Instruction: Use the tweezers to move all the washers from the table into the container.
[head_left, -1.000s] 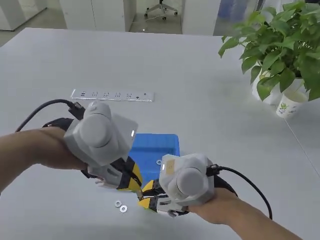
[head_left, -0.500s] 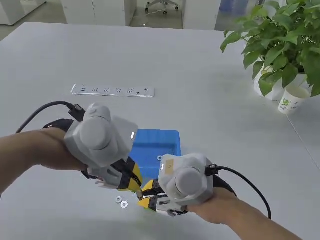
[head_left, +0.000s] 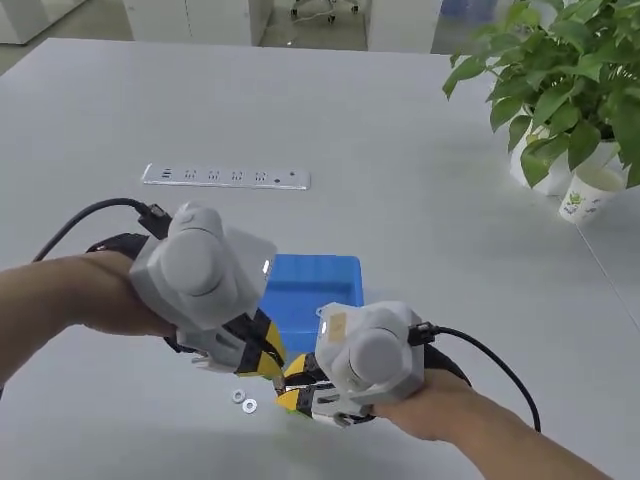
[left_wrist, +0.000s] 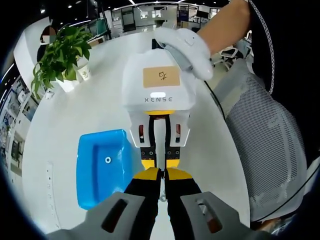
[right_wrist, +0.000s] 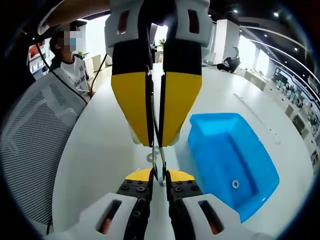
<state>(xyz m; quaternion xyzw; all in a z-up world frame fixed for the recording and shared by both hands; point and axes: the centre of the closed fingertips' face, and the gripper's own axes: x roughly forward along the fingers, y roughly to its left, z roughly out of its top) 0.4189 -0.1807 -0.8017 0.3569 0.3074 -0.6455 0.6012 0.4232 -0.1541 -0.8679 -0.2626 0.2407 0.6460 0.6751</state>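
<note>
A blue container (head_left: 318, 285) sits on the grey table with one washer (head_left: 320, 312) inside, also seen as the washer (left_wrist: 107, 160) and the washer (right_wrist: 235, 184). Two washers (head_left: 244, 401) lie on the table, left of the grippers. My left gripper (head_left: 274, 362) and right gripper (head_left: 290, 393) meet tip to tip just in front of the container. Thin metal tweezers (right_wrist: 156, 125) run between the left gripper's yellow jaws down into my right gripper (right_wrist: 160, 176). Both grippers look shut on them. Another washer (right_wrist: 150, 158) lies on the table under the tweezers.
A white power strip (head_left: 226, 178) lies farther back on the table. A potted plant (head_left: 560, 80) and a paper cup (head_left: 586, 195) stand at the far right. A mesh chair (left_wrist: 270, 150) and a person stand beside the table.
The head camera has shifted a little. The two grippers stay tip to tip by the container, and the washers have not moved.
</note>
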